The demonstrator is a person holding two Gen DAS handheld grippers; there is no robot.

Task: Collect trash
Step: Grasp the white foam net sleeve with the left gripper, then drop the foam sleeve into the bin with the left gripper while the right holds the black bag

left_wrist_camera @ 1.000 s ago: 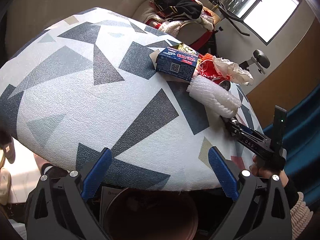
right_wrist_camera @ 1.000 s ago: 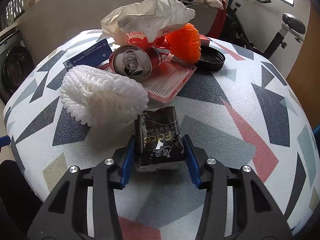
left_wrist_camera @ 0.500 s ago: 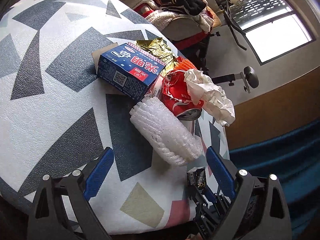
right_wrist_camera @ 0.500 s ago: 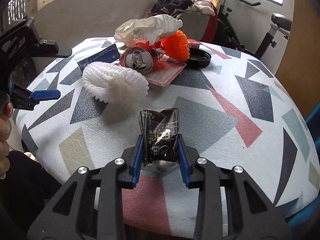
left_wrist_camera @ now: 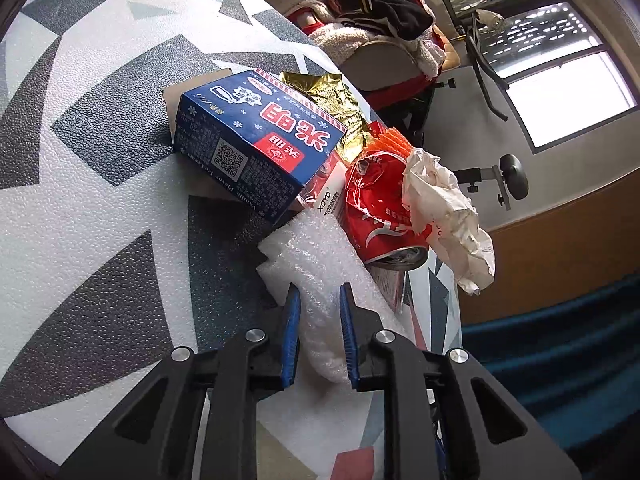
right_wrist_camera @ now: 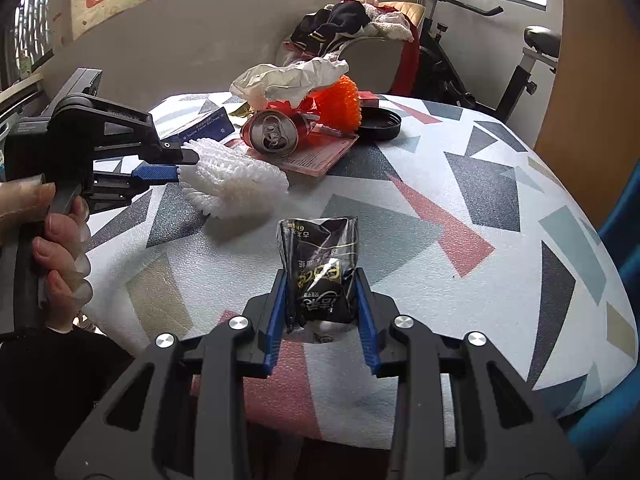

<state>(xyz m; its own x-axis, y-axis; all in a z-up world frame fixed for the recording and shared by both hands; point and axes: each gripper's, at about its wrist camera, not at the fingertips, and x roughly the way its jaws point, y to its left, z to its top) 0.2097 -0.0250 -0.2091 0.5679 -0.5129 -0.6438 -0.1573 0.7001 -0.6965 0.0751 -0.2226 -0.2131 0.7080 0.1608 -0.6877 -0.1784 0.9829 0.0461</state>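
Observation:
A white foam net [left_wrist_camera: 304,252] lies on the patterned table [right_wrist_camera: 460,280]. My left gripper [left_wrist_camera: 316,292] has its jaws closing on the net's near end, and the blue pads press into it. From the right wrist view the left gripper [right_wrist_camera: 180,164] comes in from the left onto the foam net [right_wrist_camera: 236,180]. My right gripper [right_wrist_camera: 321,274] is shut on a black snack packet [right_wrist_camera: 320,252], held upright just above the table's near side.
Behind the net is a pile: blue carton [left_wrist_camera: 260,140], red can [right_wrist_camera: 272,134], crumpled paper [right_wrist_camera: 288,80], gold wrapper [left_wrist_camera: 332,100], orange net [right_wrist_camera: 340,102], black lid [right_wrist_camera: 378,122]. A person's hand [right_wrist_camera: 60,248] grips the left handle. A clothes-covered chair and exercise bike stand beyond.
My left gripper swung over the table to the foam net and its wide jaws closed onto it. My right gripper drew back toward the table's near edge, lifting the black packet.

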